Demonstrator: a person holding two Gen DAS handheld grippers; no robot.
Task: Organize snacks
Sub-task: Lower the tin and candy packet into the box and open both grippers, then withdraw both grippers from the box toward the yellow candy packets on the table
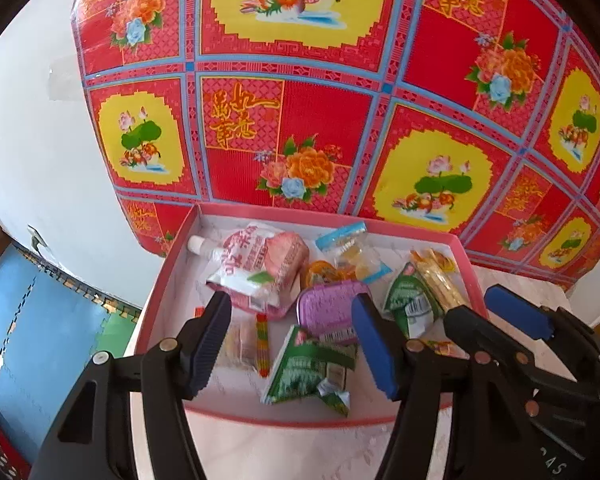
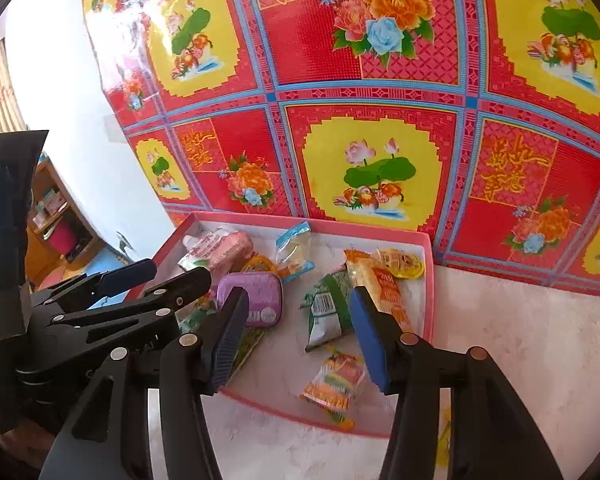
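A shallow pink-rimmed box [image 1: 168,276] [image 2: 429,280] holds several snacks: a pink spouted pouch [image 1: 260,264] [image 2: 220,250], a purple tin [image 1: 328,308] [image 2: 256,296], green triangular packets [image 1: 312,368] [image 2: 328,308], an orange wafer pack [image 2: 384,284], a clear candy bag [image 1: 352,248] [image 2: 294,248] and a small colourful packet [image 2: 336,380]. My left gripper [image 1: 296,344] is open and empty, above the box's near half. My right gripper [image 2: 300,340] is open and empty, above the box's right half. Each gripper shows in the other's view, the right one [image 1: 500,316] and the left one [image 2: 168,276].
The box sits on a pale marbled tabletop [image 2: 520,340] against a red, yellow and blue patterned sheet [image 1: 300,120] on the wall. Blue and green floor mats [image 1: 40,320] lie below the table's left edge. A wooden shelf [image 2: 56,216] stands far left.
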